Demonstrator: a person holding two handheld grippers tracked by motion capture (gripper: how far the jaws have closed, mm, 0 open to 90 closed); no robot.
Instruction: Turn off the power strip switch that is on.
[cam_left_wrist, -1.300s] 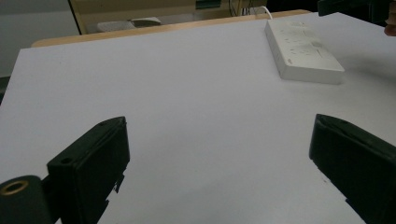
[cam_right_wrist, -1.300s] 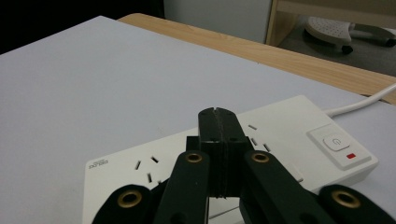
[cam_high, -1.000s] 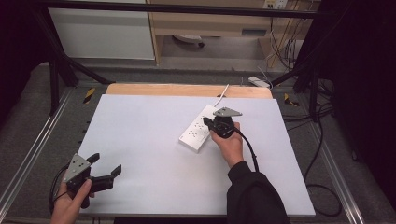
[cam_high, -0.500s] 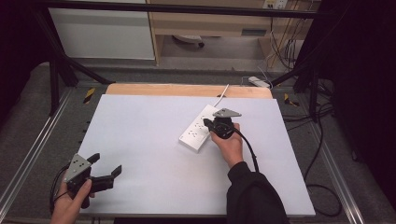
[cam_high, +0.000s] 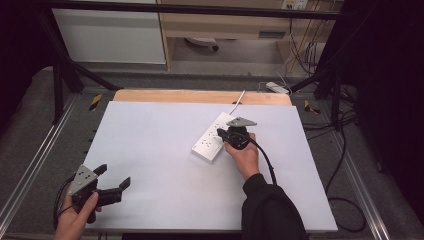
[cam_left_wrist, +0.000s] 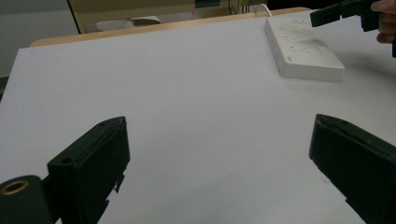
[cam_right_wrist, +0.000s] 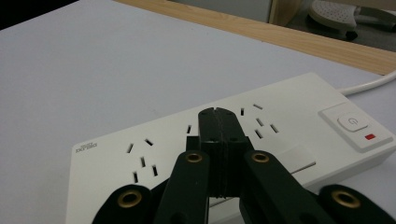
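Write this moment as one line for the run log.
right claw: shut, over power strip | left claw: open, holding nothing, near table corner | strip switch: not pressed on

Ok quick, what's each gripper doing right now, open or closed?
Left gripper: open, holding nothing.
Right gripper: closed, nothing between its jaws, over the power strip.

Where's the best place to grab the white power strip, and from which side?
Grip the power strip across its narrow width near the bare end away from the cord, coming from above. It lies flat on the table, long sides exposed. The right tool, shut, sits over its middle, so probably open it first.
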